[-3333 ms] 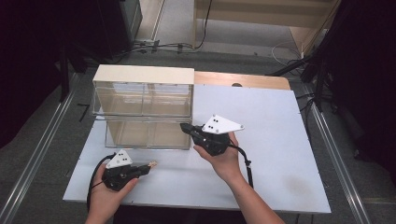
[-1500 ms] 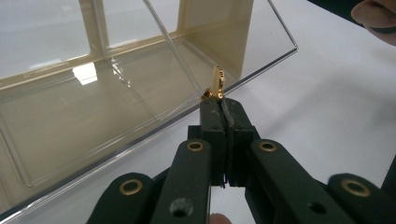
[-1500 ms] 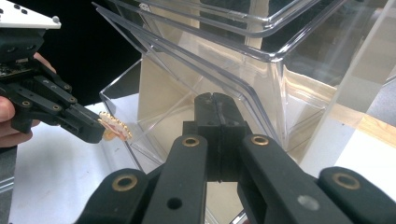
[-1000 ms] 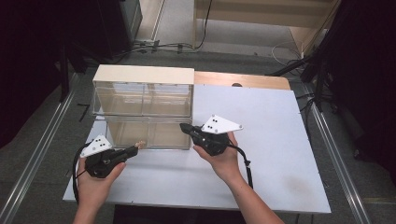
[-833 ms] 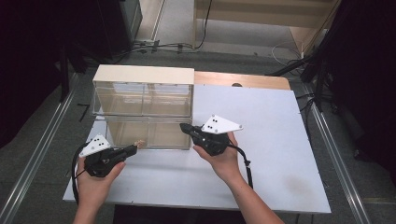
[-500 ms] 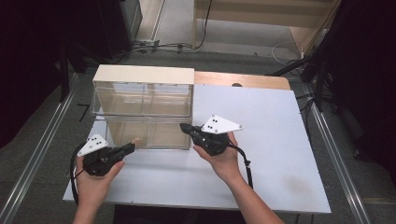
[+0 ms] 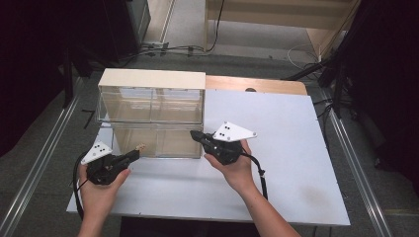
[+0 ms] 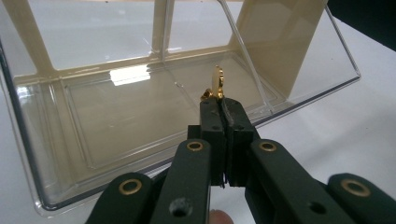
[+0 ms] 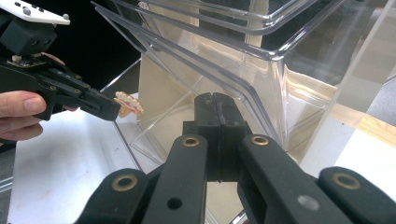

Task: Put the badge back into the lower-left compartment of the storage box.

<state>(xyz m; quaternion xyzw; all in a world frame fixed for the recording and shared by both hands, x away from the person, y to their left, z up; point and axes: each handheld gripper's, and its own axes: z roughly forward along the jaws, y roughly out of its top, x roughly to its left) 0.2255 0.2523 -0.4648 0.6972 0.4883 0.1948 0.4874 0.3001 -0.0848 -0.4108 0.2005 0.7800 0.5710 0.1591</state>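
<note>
A white table (image 7: 276, 123) stands on grey floor (image 7: 188, 24), cables (image 7: 168, 48) behind, perhaps dark curtains (image 7: 34, 59) either side.

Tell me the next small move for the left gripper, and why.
Probably ease the left gripper forward over the open drawer. Its jaws are shut on a small gold piece that sits just at the drawer's front edge.

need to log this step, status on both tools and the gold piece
Left tool shut on small gold piece, held over open clear drawer. Right tool shut, empty, at drawer's front corner. Nothing in the way.
</note>
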